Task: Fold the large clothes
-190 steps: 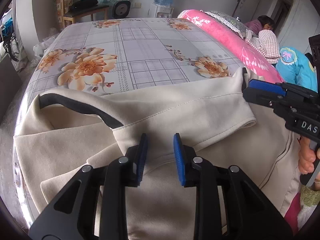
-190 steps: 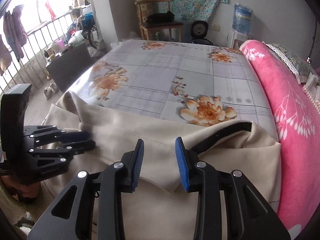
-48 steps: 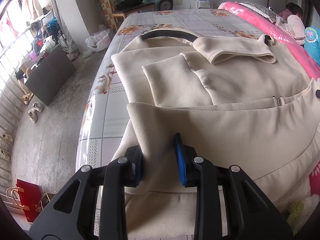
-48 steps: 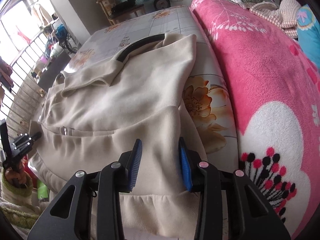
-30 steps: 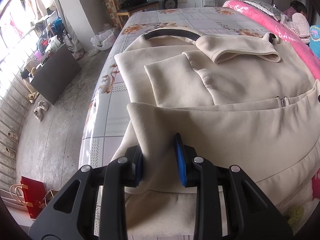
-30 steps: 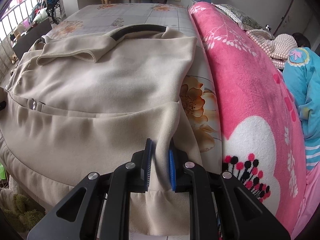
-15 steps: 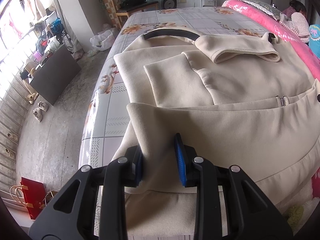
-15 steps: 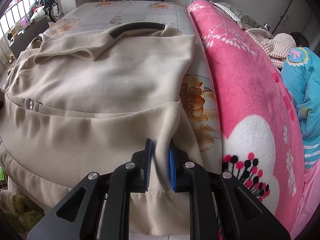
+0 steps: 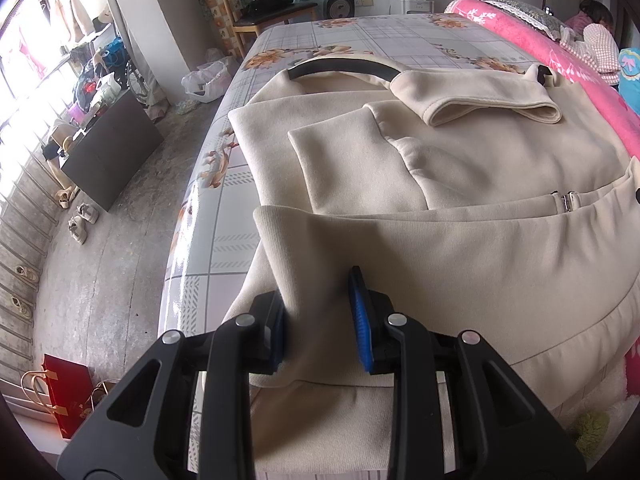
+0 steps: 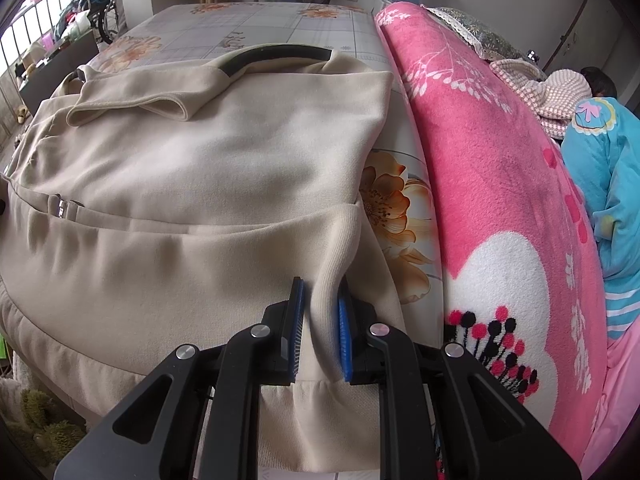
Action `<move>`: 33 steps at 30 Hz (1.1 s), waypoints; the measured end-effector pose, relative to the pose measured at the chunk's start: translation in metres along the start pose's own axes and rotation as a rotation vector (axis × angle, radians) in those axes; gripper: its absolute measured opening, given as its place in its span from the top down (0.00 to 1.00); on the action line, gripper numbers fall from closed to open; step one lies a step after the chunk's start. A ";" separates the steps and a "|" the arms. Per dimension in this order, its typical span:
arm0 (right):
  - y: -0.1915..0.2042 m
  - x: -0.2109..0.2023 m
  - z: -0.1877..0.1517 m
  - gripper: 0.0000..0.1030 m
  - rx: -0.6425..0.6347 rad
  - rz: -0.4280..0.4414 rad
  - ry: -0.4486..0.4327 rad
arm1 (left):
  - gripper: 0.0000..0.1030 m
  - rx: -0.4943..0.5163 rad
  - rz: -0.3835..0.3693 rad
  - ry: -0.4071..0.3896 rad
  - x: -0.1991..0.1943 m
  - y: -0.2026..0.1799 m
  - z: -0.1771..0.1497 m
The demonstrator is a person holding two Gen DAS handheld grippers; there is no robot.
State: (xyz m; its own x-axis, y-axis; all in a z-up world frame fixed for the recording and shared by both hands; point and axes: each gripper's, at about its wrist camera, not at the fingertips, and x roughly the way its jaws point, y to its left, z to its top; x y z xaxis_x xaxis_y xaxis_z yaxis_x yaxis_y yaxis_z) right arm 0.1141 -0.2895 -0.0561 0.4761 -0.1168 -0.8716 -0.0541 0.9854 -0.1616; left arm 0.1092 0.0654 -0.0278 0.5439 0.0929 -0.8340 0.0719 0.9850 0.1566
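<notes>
A large cream sweatshirt (image 9: 440, 168) with a black collar band lies on the floral bed, sleeves folded over its chest; it also shows in the right wrist view (image 10: 200, 160). Its lower part is doubled up toward the chest. My left gripper (image 9: 318, 316) has its blue pads wide apart around the raised left hem corner, with the cloth against the left pad only. My right gripper (image 10: 320, 312) is shut on the ribbed right hem corner (image 10: 340, 240), which stands up between the pads.
A pink blanket (image 10: 500, 180) runs along the right of the bed, with a person in blue (image 10: 608, 160) beyond it. The bed's left edge (image 9: 180, 248) drops to a concrete floor with shoes and a red bag (image 9: 66, 396). A wooden chair (image 9: 256, 12) stands behind.
In the last second almost nothing moved. Before that, both grippers came from the sleeves to the hem corners, and the right gripper closed on its corner.
</notes>
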 end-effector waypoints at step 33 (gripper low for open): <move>0.005 -0.001 -0.001 0.85 -0.017 -0.019 0.000 | 0.74 0.003 0.002 0.001 0.000 0.000 0.000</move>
State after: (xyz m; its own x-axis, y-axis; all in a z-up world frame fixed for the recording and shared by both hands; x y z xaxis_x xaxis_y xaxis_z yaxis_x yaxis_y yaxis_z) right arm 0.1120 -0.2851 -0.0566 0.4771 -0.1356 -0.8683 -0.0595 0.9808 -0.1859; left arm 0.1094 0.0649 -0.0277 0.5431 0.0946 -0.8343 0.0734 0.9845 0.1594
